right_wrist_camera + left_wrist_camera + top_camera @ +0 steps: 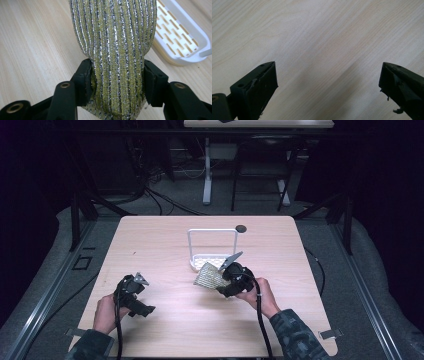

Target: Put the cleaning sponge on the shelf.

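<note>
Seen from the high view, the pale wooden table (165,245) carries a white plastic rack with a tall wire loop handle (212,242) near its middle, the slatted base partly covered by what the right hand holds. The right gripper (220,279) sits just in front of that rack, and a yellow-green scouring sponge with glittering silver stripes (209,276) sticks out from it toward the rack; where the jaws meet the sponge is too small and dark to read here. The left gripper (136,295) is well apart at the table's left front, held in the person's left hand (105,314), its jaws lost against the black body. A small dark round spot (241,228) lies near the far edge; what it is cannot be told. The room beyond is mostly dark.

In the left gripper view, the two black jaws stand wide apart, each cut off by the frame's bottom corners, with bare wood grain between them.

In the right gripper view, the jaws press the sponge (115,45) from both sides, pinching it narrow at its lower end; its top runs out of frame. One corner of the white rack (182,40) lies just beside it at the upper right, the remainder cut off.
</note>
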`<control>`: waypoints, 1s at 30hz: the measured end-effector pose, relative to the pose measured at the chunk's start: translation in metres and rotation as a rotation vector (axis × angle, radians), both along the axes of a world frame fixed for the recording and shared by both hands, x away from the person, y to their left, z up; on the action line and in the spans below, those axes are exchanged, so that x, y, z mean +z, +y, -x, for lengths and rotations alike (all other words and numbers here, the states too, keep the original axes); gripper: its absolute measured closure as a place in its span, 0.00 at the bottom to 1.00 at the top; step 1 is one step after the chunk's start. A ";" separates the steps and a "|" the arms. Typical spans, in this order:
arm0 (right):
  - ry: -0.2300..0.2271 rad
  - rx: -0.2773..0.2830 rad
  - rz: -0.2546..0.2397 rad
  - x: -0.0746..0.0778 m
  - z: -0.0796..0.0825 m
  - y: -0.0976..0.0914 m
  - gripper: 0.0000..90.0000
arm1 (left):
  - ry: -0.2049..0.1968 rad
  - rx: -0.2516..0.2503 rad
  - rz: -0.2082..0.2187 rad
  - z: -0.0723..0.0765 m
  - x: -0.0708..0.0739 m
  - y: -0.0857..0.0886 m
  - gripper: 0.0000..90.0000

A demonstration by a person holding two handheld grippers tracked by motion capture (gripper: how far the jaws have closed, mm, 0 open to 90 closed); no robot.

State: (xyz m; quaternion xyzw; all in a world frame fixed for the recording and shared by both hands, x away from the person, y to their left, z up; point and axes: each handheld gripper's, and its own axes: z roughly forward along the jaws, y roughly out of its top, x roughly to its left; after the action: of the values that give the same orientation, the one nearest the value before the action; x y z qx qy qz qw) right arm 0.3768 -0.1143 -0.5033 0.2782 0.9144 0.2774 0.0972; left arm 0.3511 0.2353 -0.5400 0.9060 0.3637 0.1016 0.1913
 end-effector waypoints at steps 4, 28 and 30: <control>-0.010 -0.010 -0.007 0.001 0.000 0.000 0.56 | -0.001 0.004 -0.003 0.000 0.000 -0.001 0.02; -0.090 -0.259 -0.057 0.011 -0.022 -0.004 0.58 | 0.000 0.009 -0.006 0.000 -0.001 -0.001 0.02; -0.089 -0.283 -0.055 0.008 -0.026 -0.002 0.58 | -0.002 0.011 -0.008 0.000 -0.001 -0.001 0.03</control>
State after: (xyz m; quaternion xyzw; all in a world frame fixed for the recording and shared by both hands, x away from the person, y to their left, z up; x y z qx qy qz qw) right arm 0.4024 -0.1159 -0.4951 0.3942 0.8530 0.2981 0.1678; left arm 0.3514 0.2343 -0.5409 0.9048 0.3678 0.1050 0.1874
